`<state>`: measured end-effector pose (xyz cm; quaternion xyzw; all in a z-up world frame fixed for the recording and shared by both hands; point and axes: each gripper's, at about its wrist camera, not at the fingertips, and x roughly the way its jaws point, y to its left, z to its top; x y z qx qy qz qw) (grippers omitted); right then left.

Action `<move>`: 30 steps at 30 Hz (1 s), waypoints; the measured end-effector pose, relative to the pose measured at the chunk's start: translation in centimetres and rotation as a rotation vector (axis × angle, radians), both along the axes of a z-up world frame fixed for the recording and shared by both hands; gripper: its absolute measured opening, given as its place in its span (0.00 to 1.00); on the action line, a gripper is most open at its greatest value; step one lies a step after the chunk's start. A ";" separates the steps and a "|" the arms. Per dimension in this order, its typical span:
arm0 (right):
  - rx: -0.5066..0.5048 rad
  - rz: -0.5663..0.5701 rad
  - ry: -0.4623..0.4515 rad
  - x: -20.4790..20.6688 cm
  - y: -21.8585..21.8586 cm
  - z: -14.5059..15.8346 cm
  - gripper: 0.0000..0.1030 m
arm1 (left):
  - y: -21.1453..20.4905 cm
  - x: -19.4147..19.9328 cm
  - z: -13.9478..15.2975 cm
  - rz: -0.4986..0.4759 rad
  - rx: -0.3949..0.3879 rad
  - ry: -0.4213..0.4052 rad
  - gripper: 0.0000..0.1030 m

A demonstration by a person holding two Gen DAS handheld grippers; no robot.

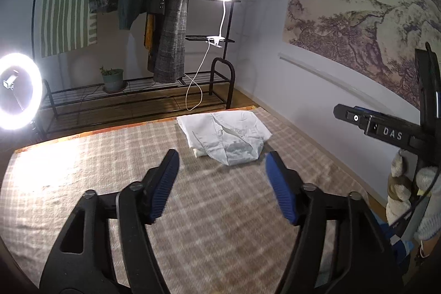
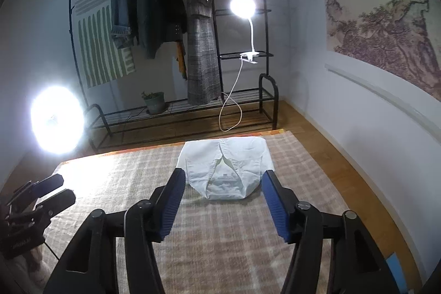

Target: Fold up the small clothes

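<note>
A small white shirt [image 1: 224,135] lies folded into a compact bundle at the far edge of the checked cloth [image 1: 110,164]. It also shows in the right wrist view [image 2: 224,170], collar side toward me. My left gripper [image 1: 222,159] is open and empty, held above the cloth just short of the shirt. My right gripper [image 2: 223,178] is open and empty, its blue-padded fingers on either side of the shirt's near end, above it. The right gripper shows at the right edge of the left wrist view [image 1: 386,128]; the left gripper shows at the left edge of the right wrist view [image 2: 49,192].
A black clothes rack [image 2: 193,46] with hanging coats and a potted plant [image 2: 154,102] stands beyond the cloth. A ring light [image 1: 19,91] glares at left, a clip lamp [image 2: 242,6] on the rack. The wall [image 2: 358,115] runs along the right; stuffed toys [image 1: 399,183] sit by it.
</note>
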<state>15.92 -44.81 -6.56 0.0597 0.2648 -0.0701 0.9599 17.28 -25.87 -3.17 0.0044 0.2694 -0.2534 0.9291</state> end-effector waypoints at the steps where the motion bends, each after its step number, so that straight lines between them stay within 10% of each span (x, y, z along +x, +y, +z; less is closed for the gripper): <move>1: 0.000 -0.006 -0.004 -0.6 0.2 0.1 0.65 | 0.3 -0.6 0.0 -0.001 -0.003 0.000 0.72; 17: -0.012 -0.095 -0.053 -5.6 4.0 -2.0 0.99 | 4.4 -6.3 -2.1 0.054 0.042 -0.022 0.92; 30: 0.007 -0.104 -0.058 -6.3 4.7 -3.3 1.00 | 5.7 -6.8 -2.6 0.098 0.065 -0.025 0.97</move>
